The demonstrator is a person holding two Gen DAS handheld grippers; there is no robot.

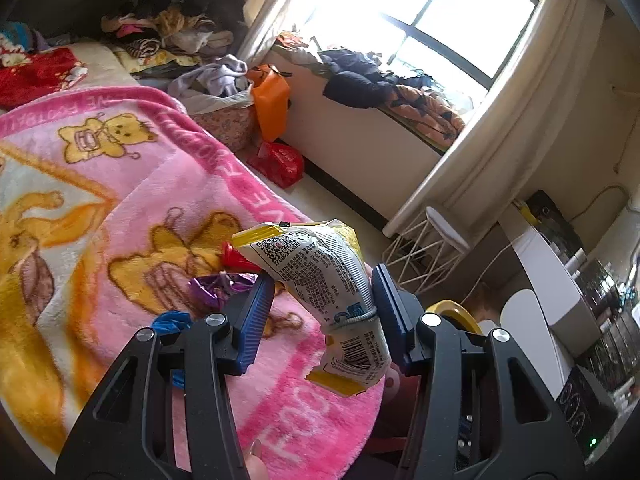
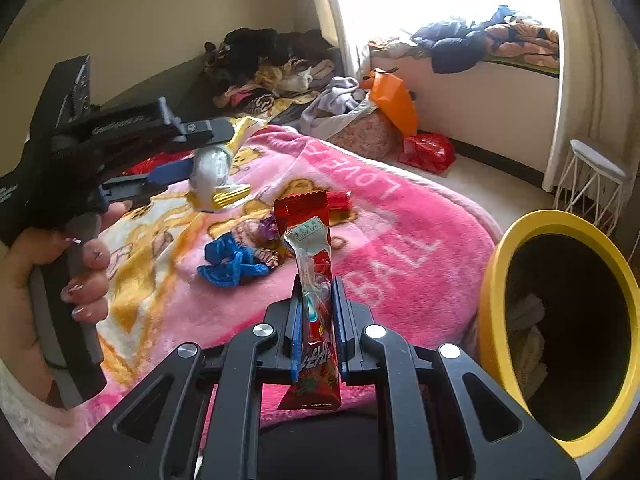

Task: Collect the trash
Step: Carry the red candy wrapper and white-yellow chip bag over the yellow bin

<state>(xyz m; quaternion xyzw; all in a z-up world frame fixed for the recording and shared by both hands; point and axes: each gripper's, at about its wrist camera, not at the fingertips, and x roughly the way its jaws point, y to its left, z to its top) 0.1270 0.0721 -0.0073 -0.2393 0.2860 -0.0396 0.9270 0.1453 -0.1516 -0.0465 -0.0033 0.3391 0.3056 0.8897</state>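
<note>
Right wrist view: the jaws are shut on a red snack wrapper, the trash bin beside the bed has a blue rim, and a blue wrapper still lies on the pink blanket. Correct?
Not quite. The trash bin has a yellow rim, as the right wrist view shows. The rest holds: the right gripper is shut on the red snack wrapper, and the blue wrapper lies on the pink blanket.

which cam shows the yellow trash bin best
The right wrist view. The yellow trash bin fills its right side, with the full rim and dark inside visible, and crumpled paper at the bottom. The left wrist view shows only a sliver of the bin's rim behind the left gripper's finger.
</note>
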